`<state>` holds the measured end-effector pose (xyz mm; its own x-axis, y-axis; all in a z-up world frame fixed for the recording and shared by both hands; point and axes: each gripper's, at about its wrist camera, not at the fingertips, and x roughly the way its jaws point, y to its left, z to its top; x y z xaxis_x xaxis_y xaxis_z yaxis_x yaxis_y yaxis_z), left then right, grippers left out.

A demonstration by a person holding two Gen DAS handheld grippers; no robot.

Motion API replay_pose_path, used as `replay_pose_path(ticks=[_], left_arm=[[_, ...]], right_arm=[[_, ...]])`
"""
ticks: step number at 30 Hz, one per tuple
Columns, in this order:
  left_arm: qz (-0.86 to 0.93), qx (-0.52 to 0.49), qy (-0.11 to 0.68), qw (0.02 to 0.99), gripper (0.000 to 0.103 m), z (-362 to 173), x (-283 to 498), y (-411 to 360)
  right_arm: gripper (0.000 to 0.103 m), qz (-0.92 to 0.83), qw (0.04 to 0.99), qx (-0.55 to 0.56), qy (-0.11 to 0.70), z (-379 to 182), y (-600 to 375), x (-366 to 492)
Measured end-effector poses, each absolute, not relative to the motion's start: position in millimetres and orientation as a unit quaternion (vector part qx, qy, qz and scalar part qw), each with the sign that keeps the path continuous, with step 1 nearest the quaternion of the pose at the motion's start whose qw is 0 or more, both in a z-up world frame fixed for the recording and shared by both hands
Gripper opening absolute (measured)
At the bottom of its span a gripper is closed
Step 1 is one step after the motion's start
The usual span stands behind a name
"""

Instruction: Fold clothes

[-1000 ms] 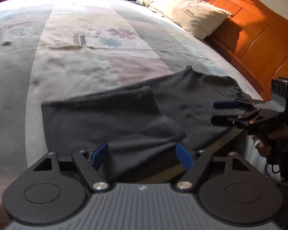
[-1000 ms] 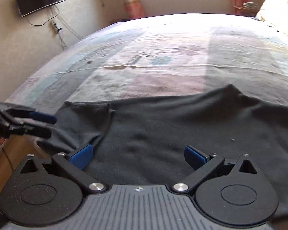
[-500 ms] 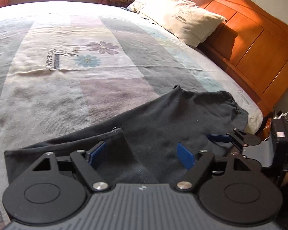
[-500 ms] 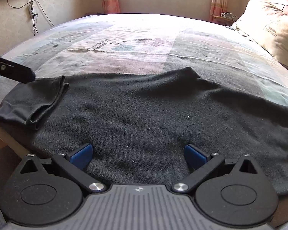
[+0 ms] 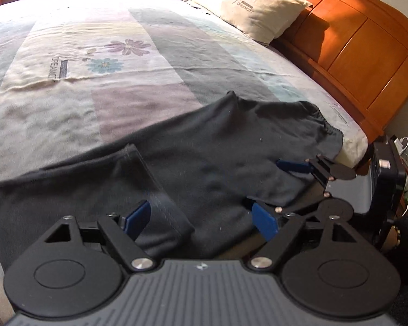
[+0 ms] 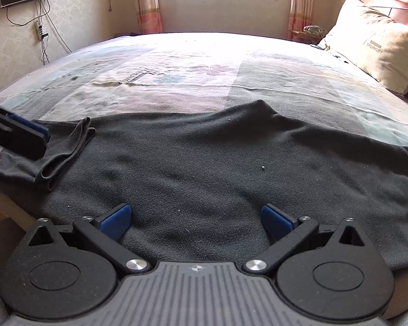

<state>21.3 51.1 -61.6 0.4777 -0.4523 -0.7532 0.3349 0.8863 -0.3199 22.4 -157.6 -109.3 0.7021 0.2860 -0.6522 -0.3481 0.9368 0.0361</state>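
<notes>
Lying flat along the near edge of the bed's pale patchwork cover (image 6: pixel 176 62), the dark grey soft cloth trousers (image 6: pixel 204 163) had one leg end folded back at nine o'clock. The left gripper (image 5: pixel 201 217) hung over that fold at six o'clock, its blue pads spread wide and holding nothing. The right gripper (image 6: pixel 195 218) hung over the middle of the cloth, its jaws wide apart and empty too. A cream pillow (image 6: pixel 378 51) lay at two o'clock.
</notes>
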Motion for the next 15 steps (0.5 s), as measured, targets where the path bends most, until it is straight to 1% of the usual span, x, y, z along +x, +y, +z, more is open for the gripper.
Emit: replay_pose_path(ticks=[2, 9, 12, 15], left_arm=[[-0.212, -0.069, 0.474, 0.852, 0.082, -74, 13, 53], [-0.172, -0.091, 0.44, 0.877, 0.083, -60, -6, 66], [-0.137, -0.101, 0.475, 0.864, 0.082, -75, -4, 74], [-0.152, -0.114, 0.483, 0.855, 0.083, -73, -9, 76]], right_arm=[[0.103, 0.175, 0.922, -0.045, 0.341, -110, -159, 21], [0.103, 0.181, 0.924, -0.047, 0.333, -111, -160, 19], [0.103, 0.18, 0.926, -0.048, 0.33, -112, -159, 18], [0.103, 0.183, 0.925, -0.047, 0.329, -112, -161, 18]])
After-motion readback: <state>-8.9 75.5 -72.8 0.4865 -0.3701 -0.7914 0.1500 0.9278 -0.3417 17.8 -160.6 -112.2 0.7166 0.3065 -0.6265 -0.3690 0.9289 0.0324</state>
